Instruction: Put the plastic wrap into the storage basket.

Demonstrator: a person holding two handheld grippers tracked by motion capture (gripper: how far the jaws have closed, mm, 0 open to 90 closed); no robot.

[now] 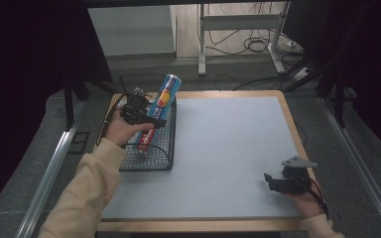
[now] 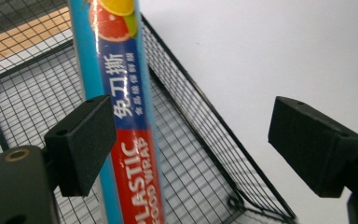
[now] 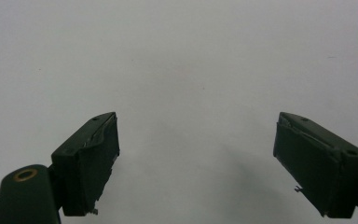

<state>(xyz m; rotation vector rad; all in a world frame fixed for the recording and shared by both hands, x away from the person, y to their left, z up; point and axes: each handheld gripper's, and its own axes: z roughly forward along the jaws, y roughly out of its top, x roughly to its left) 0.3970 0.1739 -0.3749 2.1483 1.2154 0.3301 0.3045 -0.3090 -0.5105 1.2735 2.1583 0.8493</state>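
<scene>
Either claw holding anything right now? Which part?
Nothing held. Left claw is open beside the wrap box leaning in the basket; right claw is open.

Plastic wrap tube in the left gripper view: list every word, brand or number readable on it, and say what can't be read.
"PLASTIC" on the red band of the tube, first letter partly cut off at the frame edge.
"FOOD WRAP" below it, smaller, same red band.
"免刀撕" large, white on the blue band.
A small line of Chinese characters beside it: too small to read.
High view: print on the tube is too blurred to read.
No other text in the frames.
</scene>
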